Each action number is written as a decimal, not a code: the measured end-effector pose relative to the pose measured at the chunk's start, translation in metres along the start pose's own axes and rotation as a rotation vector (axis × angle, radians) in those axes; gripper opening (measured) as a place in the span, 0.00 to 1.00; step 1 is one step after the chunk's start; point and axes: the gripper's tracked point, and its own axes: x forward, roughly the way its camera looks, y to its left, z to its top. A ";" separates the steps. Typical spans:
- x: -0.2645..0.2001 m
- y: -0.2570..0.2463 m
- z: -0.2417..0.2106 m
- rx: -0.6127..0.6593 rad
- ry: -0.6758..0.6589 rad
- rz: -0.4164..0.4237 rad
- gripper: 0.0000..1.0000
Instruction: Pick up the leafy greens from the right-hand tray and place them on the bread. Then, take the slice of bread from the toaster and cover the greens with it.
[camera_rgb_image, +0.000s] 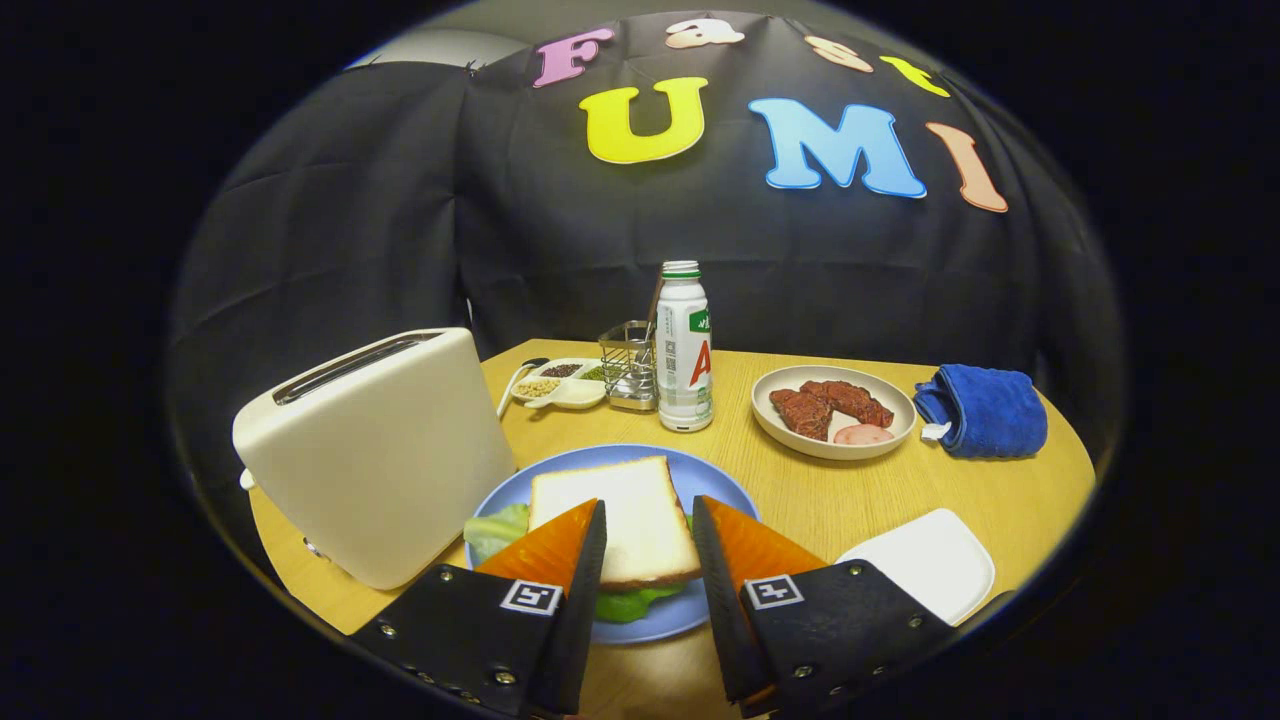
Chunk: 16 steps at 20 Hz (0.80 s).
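A slice of bread lies on top of leafy greens on the blue plate. Green leaf edges stick out at the slice's left side and under its near edge. My gripper hovers over the near part of the slice, open, its fingers standing on either side of the bread with a gap to it. The cream toaster stands left of the plate, its slot on top looking dark. An empty white tray sits to the right of the fingers.
Beyond the plate stand a white bottle, a wire caddy and a small divided dish. A beige plate of meat slices and a folded blue cloth lie at the back right on the wooden table.
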 end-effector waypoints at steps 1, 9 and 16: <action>-0.001 -0.003 0.001 -0.001 -0.003 -0.002 0.52; -0.036 -0.060 0.021 -0.014 -0.116 -0.087 0.52; -0.080 -0.141 0.026 -0.014 -0.174 -0.207 0.52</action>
